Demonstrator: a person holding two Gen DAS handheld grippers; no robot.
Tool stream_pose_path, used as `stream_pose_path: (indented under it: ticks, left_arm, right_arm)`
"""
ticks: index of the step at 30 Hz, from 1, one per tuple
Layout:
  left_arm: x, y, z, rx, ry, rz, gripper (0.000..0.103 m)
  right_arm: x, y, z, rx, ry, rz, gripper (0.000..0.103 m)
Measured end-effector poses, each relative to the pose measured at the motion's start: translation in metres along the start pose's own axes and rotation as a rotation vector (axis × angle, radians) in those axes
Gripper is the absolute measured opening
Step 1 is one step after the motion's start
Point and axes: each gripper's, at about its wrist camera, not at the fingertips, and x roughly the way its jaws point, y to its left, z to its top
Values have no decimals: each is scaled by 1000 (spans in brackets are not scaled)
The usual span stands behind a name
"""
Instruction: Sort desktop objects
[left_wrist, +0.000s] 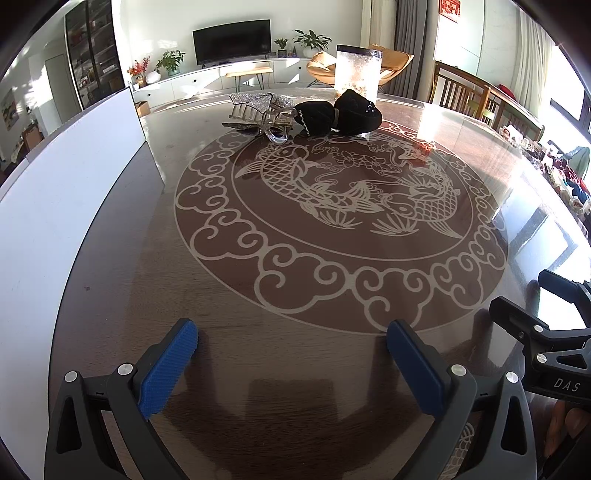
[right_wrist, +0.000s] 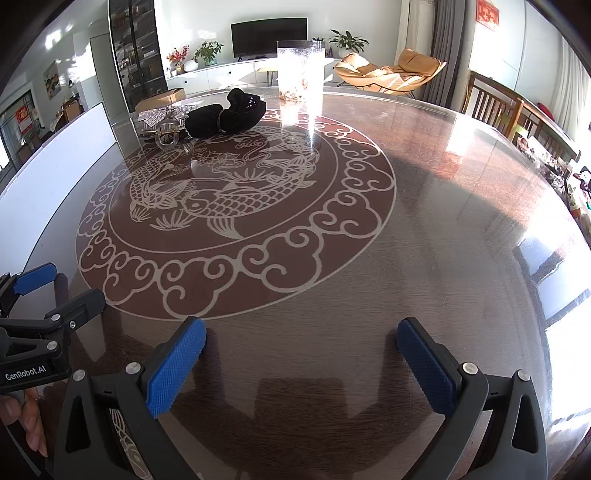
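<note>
Home living room: TV (left_wrist: 231, 40), lounge chair (right_wrist: 391, 72), houseplants (left_wrist: 312, 40).

Bright living room in strong sunlight. Dark television (left_wrist: 231, 40) against a white wall, above a long white cabinet (left_wrist: 221, 79) with potted plants (right_wrist: 347, 40). Tan lounge chair (right_wrist: 391, 72) beside grey curtains (right_wrist: 441, 44). Wooden dining chairs (left_wrist: 465, 92) at right. Tall glass-fronted cabinet (right_wrist: 135, 48) at left, possibly holding books. Red wall hanging (right_wrist: 488, 12) high up.

Left gripper (left_wrist: 291, 369) and right gripper (right_wrist: 301, 363), black angular frames, blue cross-hatched finger pads, silver round screws, white lettering "DAS" and "GenRobot.AI", bare skin of fingers at lower frame edges
</note>
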Motion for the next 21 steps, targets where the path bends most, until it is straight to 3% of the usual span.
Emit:
stream_pose_path:
  ticks: [21]
  left_arm:
    - [14,8,22,-4,88,2,103]
  right_arm:
    - [0,0,0,0,0,0,103]
